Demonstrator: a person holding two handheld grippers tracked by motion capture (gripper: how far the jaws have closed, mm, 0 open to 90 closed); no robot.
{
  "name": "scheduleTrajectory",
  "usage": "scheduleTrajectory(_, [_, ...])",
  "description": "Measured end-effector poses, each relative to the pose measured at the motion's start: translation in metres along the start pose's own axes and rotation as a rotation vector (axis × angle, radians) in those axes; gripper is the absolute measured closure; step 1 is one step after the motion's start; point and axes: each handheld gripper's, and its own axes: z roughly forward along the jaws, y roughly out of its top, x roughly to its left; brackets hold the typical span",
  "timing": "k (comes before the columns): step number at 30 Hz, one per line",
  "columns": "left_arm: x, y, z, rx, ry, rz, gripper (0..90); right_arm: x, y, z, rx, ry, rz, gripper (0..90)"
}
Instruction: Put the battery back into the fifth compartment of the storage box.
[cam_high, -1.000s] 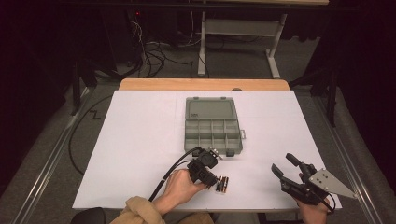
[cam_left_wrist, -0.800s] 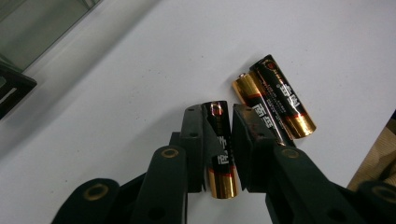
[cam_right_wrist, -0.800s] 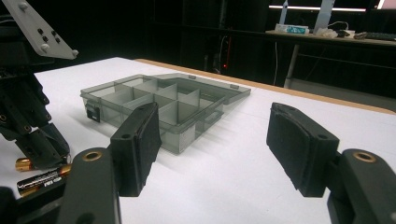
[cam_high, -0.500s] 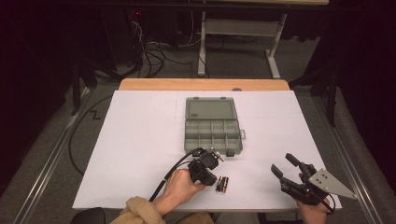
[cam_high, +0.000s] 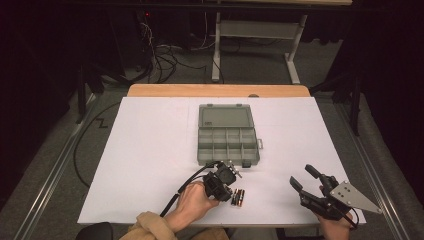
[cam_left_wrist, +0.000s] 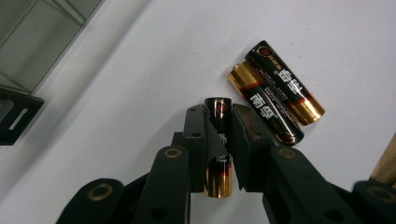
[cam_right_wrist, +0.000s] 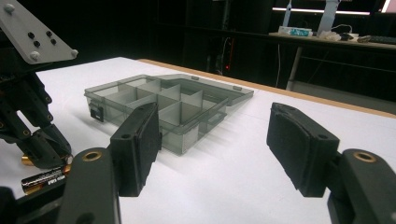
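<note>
Left gripper view, left gripper (cam_left_wrist: 219, 122) jaws just closing, clamped on one battery (cam_left_wrist: 219, 154) on white table (cam_left_wrist: 140, 93), two batteries (cam_left_wrist: 275, 91) just beside, right gripper (cam_high: 311, 186) jaws apart, open organizer box (cam_high: 227, 140) near.

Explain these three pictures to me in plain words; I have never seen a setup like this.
A person sits at a white table holding a hand-operated claw in each hand; there is no robot arm. The wide picture comes from a camera overhead. The other two come from cameras riding on each claw, looking along its black jaws. On the table lies an open grey compartment box and, near the person, batteries. The left claw has its jaws closed on one battery, with two more batteries lying side by side next to it. The right claw is open, holds nothing, and points toward the box.
</note>
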Motion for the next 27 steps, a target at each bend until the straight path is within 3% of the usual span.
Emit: scheduleTrajectory(27, [0.0039,-0.0029,-0.008,-0.016,-0.036,-0.01,76.6,0.0005,-0.0001,-0.0004,-0.004,0.003,-0.002,35.6])
